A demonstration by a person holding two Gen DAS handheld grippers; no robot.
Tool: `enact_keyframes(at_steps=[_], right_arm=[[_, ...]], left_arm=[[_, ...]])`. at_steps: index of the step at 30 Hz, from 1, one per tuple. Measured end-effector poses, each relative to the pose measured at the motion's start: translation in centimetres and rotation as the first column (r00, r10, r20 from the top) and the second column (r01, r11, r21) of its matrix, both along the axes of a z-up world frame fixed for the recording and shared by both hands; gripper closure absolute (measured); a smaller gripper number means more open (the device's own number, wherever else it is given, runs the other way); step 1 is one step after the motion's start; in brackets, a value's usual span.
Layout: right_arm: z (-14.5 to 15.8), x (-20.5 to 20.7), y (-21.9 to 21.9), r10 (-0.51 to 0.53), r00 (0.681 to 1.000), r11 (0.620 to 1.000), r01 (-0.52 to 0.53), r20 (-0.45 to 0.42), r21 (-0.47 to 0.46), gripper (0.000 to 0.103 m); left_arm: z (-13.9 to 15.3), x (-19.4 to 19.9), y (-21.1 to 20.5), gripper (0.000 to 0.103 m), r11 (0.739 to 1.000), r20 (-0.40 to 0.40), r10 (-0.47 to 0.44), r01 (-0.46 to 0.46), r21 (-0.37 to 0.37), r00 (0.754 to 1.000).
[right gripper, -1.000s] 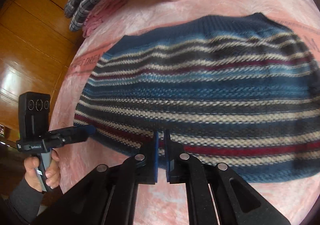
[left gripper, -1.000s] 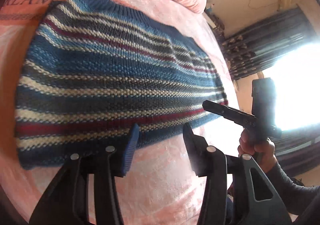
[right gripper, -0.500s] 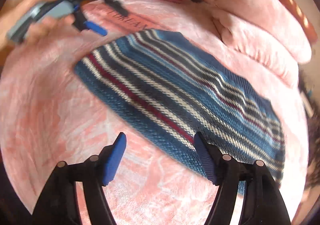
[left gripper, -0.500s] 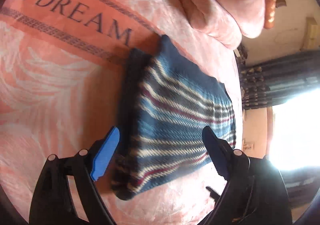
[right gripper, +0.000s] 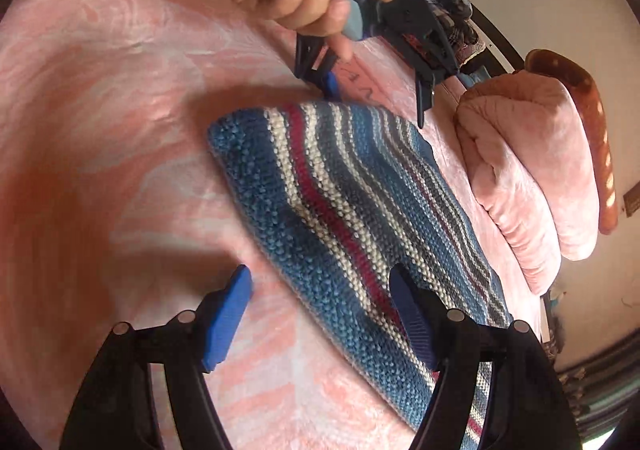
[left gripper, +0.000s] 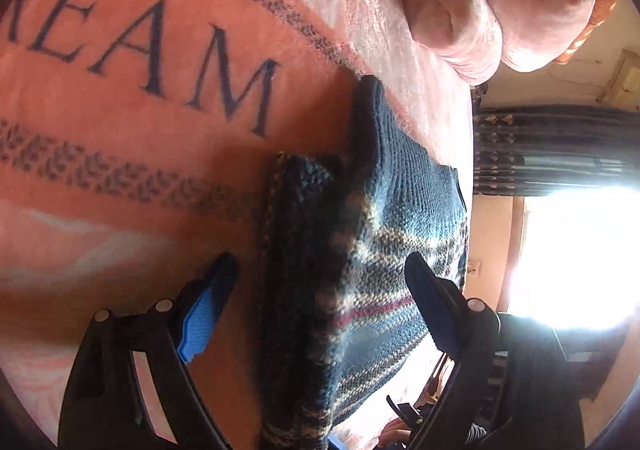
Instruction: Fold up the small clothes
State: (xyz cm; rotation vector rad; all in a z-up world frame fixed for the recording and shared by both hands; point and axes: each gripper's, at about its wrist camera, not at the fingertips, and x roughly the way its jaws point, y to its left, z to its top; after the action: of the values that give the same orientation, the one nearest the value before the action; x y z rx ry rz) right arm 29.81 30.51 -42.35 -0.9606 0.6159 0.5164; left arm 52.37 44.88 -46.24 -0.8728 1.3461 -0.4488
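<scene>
Where a pink bedspread [right gripper: 100, 98] lettered "REAM" covers the bed, a folded striped knit sweater [right gripper: 340, 210] lies flat. Both the left gripper [left gripper: 320, 282] and right gripper [right gripper: 320, 298] gape apart over it. Pink pillows [right gripper: 532, 178] line the headboard; a dark curtain [left gripper: 552, 150] flanks a glaring window.

Pink "DREAM" bedspread [left gripper: 120, 98], folded pink quilt [right gripper: 532, 178], dark curtain [left gripper: 552, 150], bright window [left gripper: 576, 254].

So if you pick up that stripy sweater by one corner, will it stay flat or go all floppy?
Probably floppy: the sweater is loose chunky knit and already bunches at its far end. It likely hangs and unfolds if lifted by one corner. It probably won't slip much, since the knit looks rough and the blanket fuzzy.
</scene>
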Motion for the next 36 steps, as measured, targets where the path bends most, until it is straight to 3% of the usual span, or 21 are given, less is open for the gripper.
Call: enact_keyframes(at_steps=[4, 7, 8, 11, 18, 23, 24, 25, 26, 29, 36], right_arm=[[-0.9, 0.1, 2.2, 0.024, 0.997, 1.0, -0.024, 0.077, -0.004, 0.031], [-1.1, 0.3, 3.7, 0.043, 0.991, 0.999, -0.042, 0.126, -0.01, 0.031], [-1.1, 0.5, 4.1, 0.047, 0.989, 0.999, -0.047, 0.138, -0.01, 0.031], [-1.1, 0.6, 5.4, 0.055, 0.984, 0.998, -0.054, 0.168, -0.009, 0.032], [-0.9, -1.9, 7.0, 0.1, 0.973, 0.995, -0.097, 0.209, -0.025, 0.033], [-1.3, 0.2, 7.6, 0.04, 0.984, 0.999, -0.04, 0.174, -0.005, 0.032], [-1.2, 0.8, 7.6, 0.024, 0.988, 1.0, -0.025, 0.155, 0.006, 0.036], [-1.0, 1.5, 7.5, 0.003, 0.993, 1.0, -0.005, 0.117, 0.019, 0.068], [-0.9, 2.2, 7.3, -0.021, 0.997, 0.999, 0.019, 0.074, 0.027, 0.075], [1.0, 2.9, 6.4, -0.053, 0.998, 0.992, 0.05, 0.018, 0.114, 0.081], [5.9, 3.7, 3.8, -0.106, 0.994, 0.968, 0.105, -0.009, 0.229, 0.089]], left_arm=[[-0.4, 0.6, -0.4, 0.025, 0.996, 0.025, -0.015, 0.017, -0.091, 1.0], [-0.6, 1.0, -1.1, 0.028, 0.993, 0.036, -0.019, 0.023, -0.115, 0.999], [-0.6, 1.2, -1.3, 0.043, 0.993, 0.038, -0.025, 0.029, -0.117, 0.999], [-1.5, 1.3, -0.8, 0.071, 0.994, -0.012, -0.019, 0.018, -0.104, 1.0], [-1.2, 1.4, -0.9, 0.072, 0.996, -0.026, -0.028, 0.025, -0.081, 0.999], [-0.9, 1.6, -1.1, 0.074, 0.998, -0.039, -0.02, 0.018, -0.067, 0.999], [-0.7, 1.5, -1.1, 0.075, 0.998, -0.04, -0.021, 0.018, -0.06, 0.999], [-0.5, 1.6, -1.2, 0.078, 0.998, -0.041, -0.02, 0.018, -0.058, 0.999], [-0.2, 1.6, -1.2, 0.08, 0.998, -0.042, -0.018, 0.016, -0.055, 0.999], [0.7, 1.8, -1.4, 0.083, 0.999, -0.043, -0.018, 0.016, -0.041, 0.999], [3.4, 2.2, -2.3, 0.084, 1.0, -0.063, -0.001, 0.001, 0.0, 0.998]])
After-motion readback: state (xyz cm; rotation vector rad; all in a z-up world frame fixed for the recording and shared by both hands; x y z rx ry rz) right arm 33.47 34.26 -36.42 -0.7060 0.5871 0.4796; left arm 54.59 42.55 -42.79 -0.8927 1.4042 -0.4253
